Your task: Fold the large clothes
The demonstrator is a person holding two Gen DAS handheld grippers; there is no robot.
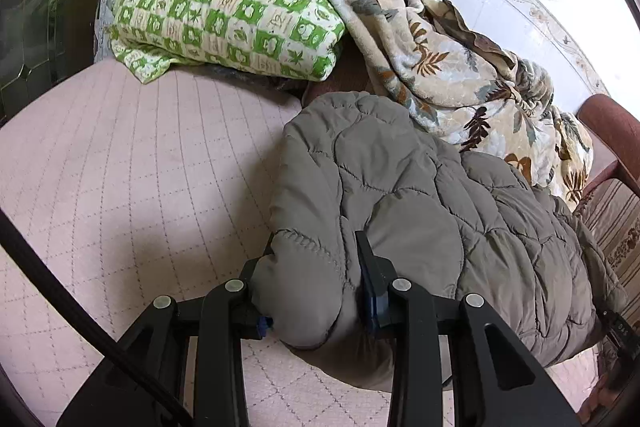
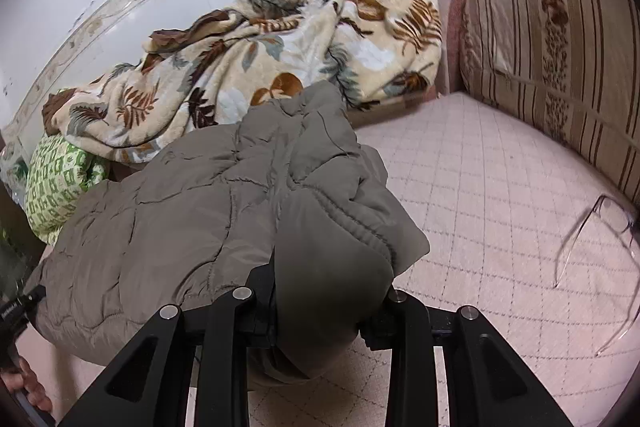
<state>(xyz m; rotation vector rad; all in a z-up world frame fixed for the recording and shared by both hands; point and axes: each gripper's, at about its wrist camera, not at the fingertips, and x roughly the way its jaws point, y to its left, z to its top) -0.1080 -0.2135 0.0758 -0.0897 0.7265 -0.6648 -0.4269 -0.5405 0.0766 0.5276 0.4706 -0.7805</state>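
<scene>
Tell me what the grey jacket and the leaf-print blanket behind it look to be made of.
Grey jacket: likely padded synthetic shell, smooth and matte; puffy stitched quilting shows. Leaf-print blanket: probably plush fleece, given its fuzzy nap and soft thick folds.

Jacket (image 2: 208, 211) hides right tool's fingertips; glasses (image 2: 600, 251) cut off at edge.

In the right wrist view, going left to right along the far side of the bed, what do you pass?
Green patterned pillow → leaf-print blanket → striped cushion. The grey quilted jacket lies nearer, overlapping the first two, so it is left out; the glasses sit nearer too, at the right.
</scene>
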